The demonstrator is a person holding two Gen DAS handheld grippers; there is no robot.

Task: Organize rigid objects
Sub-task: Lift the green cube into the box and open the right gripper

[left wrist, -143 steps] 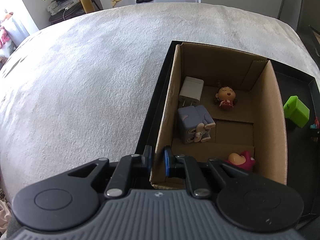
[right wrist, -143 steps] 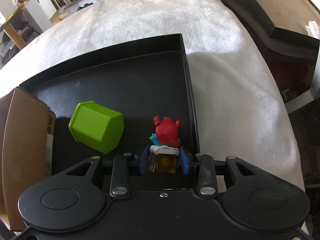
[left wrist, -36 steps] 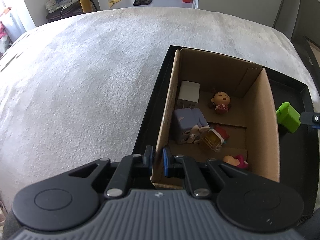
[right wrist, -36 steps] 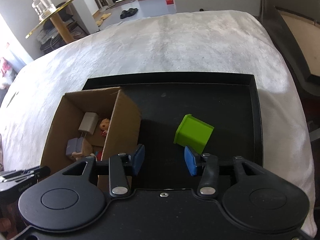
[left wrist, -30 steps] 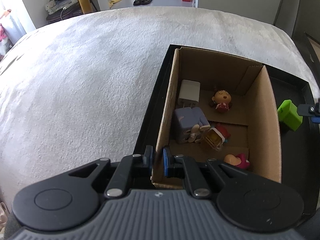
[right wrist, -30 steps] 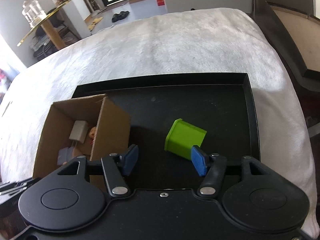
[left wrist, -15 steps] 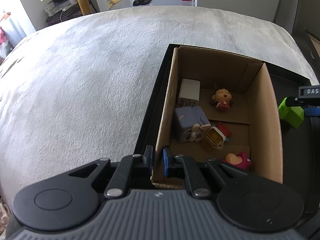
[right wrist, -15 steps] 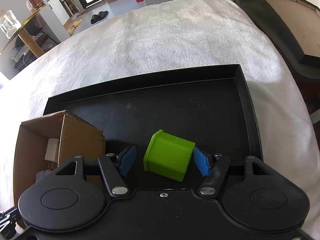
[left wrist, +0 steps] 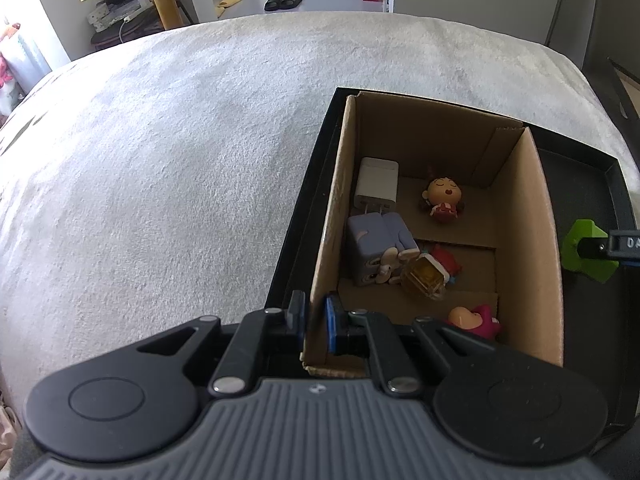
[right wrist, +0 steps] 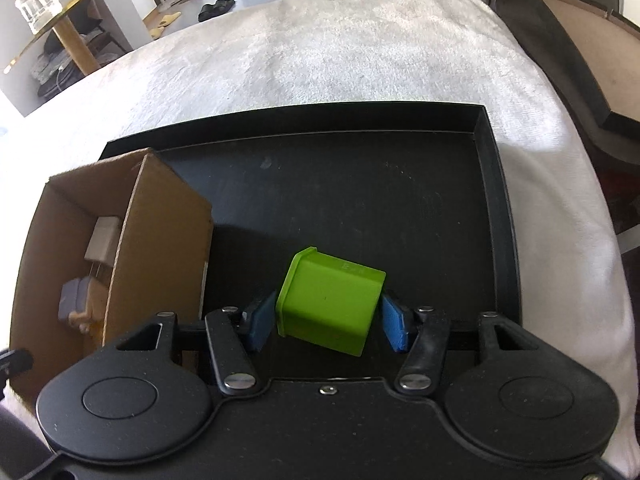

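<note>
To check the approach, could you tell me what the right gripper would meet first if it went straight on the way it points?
Most likely the green block, already between the closing fingers of the right gripper; beyond it, the black tray floor. Depth is uncertain.

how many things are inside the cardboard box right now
5: white charger far left, doll figure far right, grey-blue block mid-left, red figure centre, pink toy nearest. More may be hidden.
</note>
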